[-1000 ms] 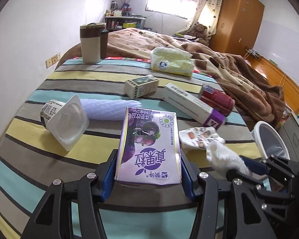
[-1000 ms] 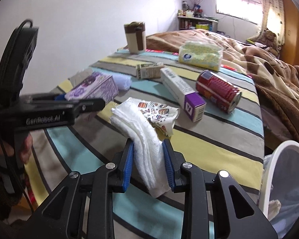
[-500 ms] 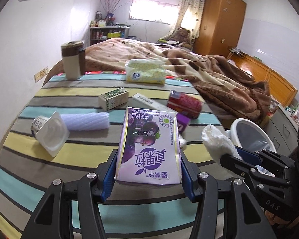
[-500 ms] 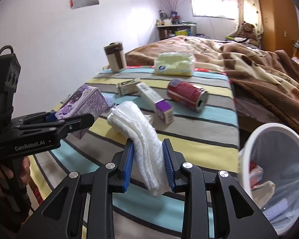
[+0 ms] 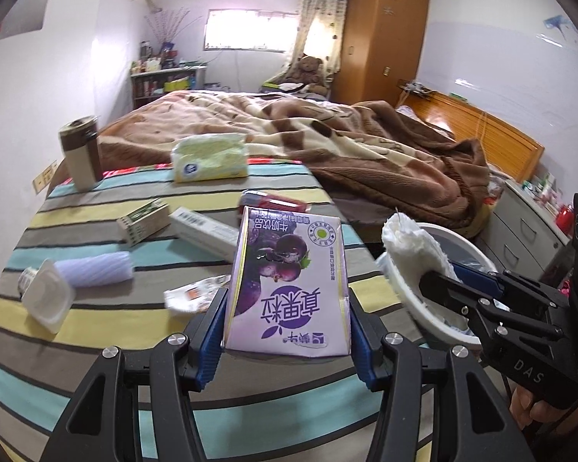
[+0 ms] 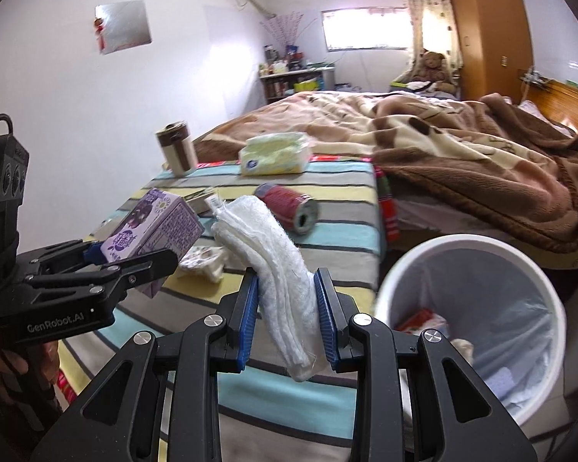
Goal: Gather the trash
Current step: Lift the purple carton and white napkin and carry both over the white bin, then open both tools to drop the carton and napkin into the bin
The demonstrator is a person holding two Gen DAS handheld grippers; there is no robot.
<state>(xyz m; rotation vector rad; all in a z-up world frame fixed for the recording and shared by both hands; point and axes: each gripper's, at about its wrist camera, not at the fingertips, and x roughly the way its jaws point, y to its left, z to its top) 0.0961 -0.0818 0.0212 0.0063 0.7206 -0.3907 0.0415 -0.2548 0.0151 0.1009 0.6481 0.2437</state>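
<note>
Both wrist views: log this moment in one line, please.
left hand-held gripper: shut on purple milk-drink carton | right hand-held gripper: shut on white folded tissue wad | white lined trash bin: beside bed, tissue not yet dropped

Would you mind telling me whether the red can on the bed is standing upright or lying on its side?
On its side. The red can lies along the striped bedspread, its round end facing sideways toward the camera.

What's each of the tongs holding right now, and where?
Left tongs clamp the purple drink carton by its lower sides; right tongs pinch the folded white tissue near its lower end.
</note>
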